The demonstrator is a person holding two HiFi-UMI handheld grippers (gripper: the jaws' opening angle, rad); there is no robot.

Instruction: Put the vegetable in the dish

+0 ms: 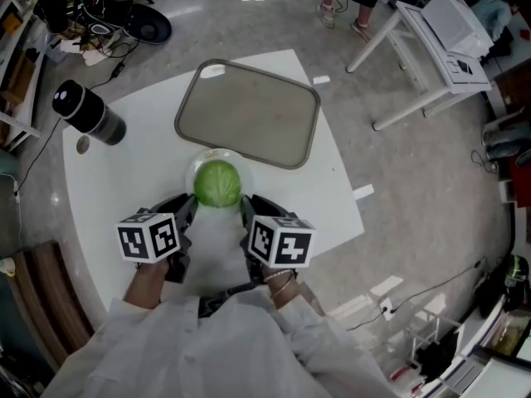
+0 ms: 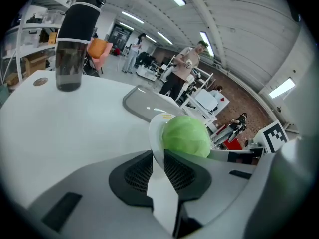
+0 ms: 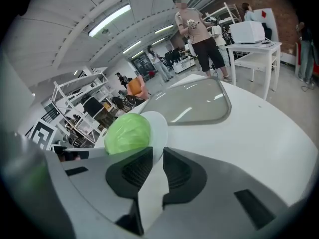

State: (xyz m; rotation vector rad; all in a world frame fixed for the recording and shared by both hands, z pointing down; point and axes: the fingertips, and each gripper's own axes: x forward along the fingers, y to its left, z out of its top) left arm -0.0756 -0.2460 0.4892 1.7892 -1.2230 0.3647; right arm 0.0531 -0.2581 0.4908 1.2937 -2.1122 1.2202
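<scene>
while round cabbage (image 1: 218,183) sits in dish (image 2: 155,133) | left gripper (image 2: 158,158), right gripper (image 3: 157,156): fingers (image 2: 137,171) clamp dish rim

I count two white tables: one near table (image 1: 99,181) and one far table (image 1: 427,40). Also one grey tray (image 1: 249,110), one dark bottle (image 1: 90,113), one small round disc (image 1: 82,145), one white dish (image 1: 207,156) and one green cabbage (image 1: 218,185). The grippers are two: one left gripper (image 1: 189,208) and one right gripper (image 1: 246,210).

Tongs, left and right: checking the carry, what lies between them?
The white dish with the green cabbage on it, its rim pinched by the left tongs and the right tongs. The head view shows it.
</scene>
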